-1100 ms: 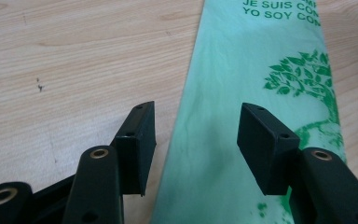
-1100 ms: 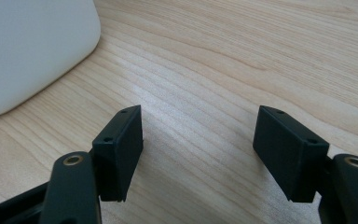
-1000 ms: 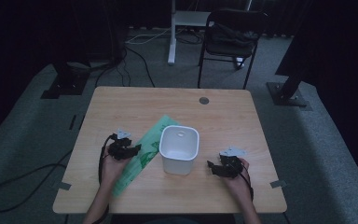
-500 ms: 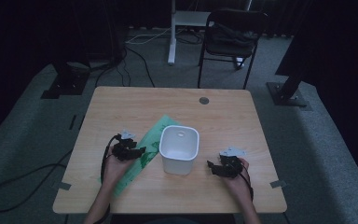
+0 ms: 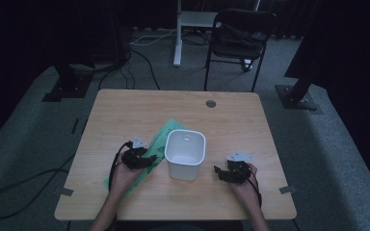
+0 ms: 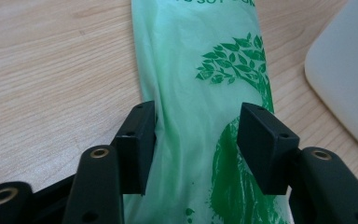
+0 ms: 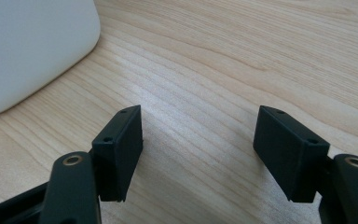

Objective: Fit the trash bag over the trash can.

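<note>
You are working on a pale wooden table (image 5: 125, 115) that stands on grey carpet in a dark room, with a black folding chair (image 5: 236, 43) and a white stand leg (image 5: 177, 33) beyond its far edge, black stand bases (image 5: 62, 89) off both far corners and cables trailing over the floor at the left. A small round grey cap (image 5: 210, 103) sits in the tabletop near the far edge. In the middle stands a white square bin (image 5: 185, 154), open at the top; a green plastic bag (image 6: 200, 70) printed with a darker tree lies flat on the wood just to its left, running from beside the bin's far left corner toward the near left. Your left gripper (image 5: 147, 160) hovers low over the middle of that bag, close to the bin's left wall; its jaws have just been narrowing a little, yet they stand spread, the bag's width between them, and you cannot tell whether the pads touch the film. Your right gripper (image 5: 218, 172) rests just right of the bin, near the front edge, jaws spread wide over bare wood. The far half of the table is open, as is the strip along the right edge.
</note>
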